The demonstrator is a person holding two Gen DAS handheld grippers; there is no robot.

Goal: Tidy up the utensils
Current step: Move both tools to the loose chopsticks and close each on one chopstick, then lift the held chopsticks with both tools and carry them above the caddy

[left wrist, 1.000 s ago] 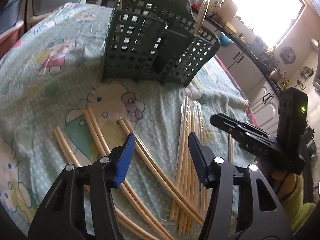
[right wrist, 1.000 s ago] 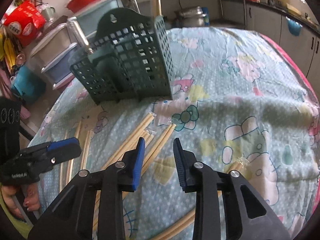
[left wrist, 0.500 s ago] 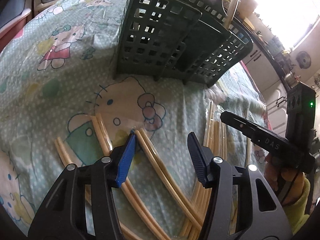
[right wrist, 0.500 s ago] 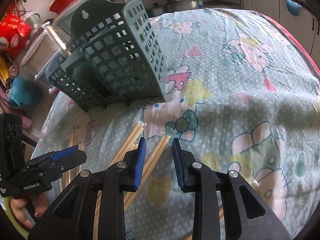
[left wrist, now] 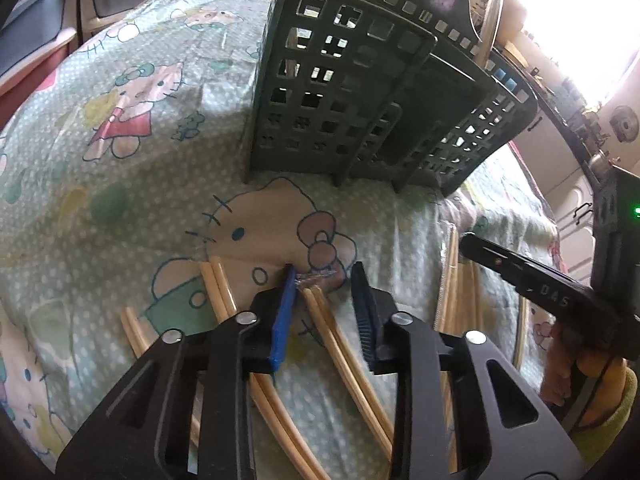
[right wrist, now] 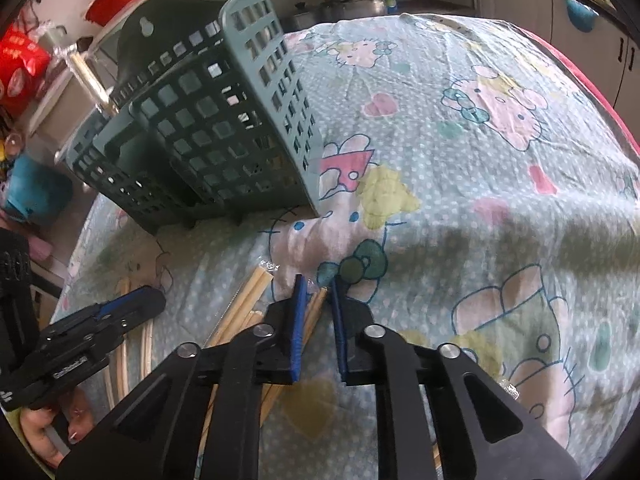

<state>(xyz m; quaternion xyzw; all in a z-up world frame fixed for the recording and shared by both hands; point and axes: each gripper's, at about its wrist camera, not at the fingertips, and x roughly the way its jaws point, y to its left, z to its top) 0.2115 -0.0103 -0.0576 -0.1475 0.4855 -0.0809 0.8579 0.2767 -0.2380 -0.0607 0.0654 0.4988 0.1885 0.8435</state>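
Both my tools are down over wrapped chopstick pairs on the cartoon-print cloth, in front of the green utensil caddy.

My left tool has just been closing, and its blue pads now flank the tip of one wrapped chopstick pair with gaps still showing on both sides, so it is not clamped. My right tool has also just been closing; its pads stand narrowly apart around the tip of another chopstick pair, and I cannot tell whether they press on it. More chopsticks lie loose on the cloth between the two tools. The caddy stands upright just beyond the chopsticks on the bench.
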